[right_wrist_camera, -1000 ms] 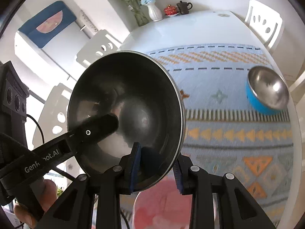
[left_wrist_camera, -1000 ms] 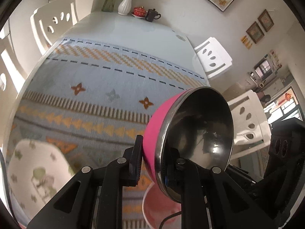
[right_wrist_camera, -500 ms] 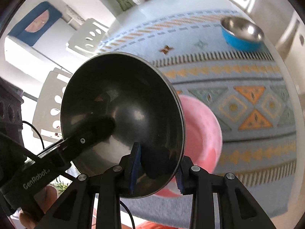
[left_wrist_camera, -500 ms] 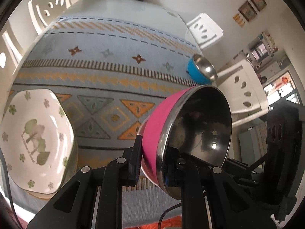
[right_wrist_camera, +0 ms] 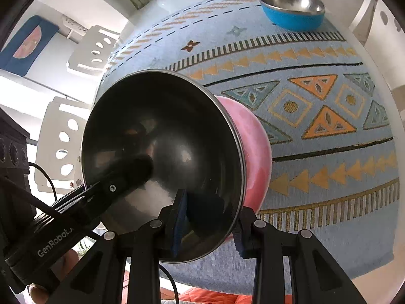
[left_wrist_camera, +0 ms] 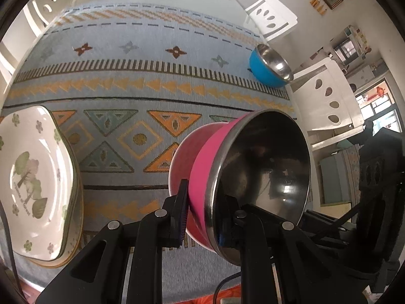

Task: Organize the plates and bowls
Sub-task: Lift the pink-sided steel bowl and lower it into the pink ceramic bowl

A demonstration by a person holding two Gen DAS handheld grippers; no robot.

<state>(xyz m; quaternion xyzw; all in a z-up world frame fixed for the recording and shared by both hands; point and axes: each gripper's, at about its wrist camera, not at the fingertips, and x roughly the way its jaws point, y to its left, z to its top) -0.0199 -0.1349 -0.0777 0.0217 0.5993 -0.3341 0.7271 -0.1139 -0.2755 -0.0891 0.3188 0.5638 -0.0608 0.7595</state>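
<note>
Pink steel bowl — gripped by both jaws, one marked "GenRobot".

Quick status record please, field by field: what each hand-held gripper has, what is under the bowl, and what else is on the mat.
left hand-held gripper: shut on the rim of the pink steel bowl
right hand-held gripper: shut on the rim of the same bowl, opposite side
bowl pose: tilted, opening turned toward both cameras
beneath bowl: pink ceramic bowl, contact cannot be told
blue steel bowl: upright at the mat's far right
floral plate: near left, on a stack
surface: patterned blue mat
</note>
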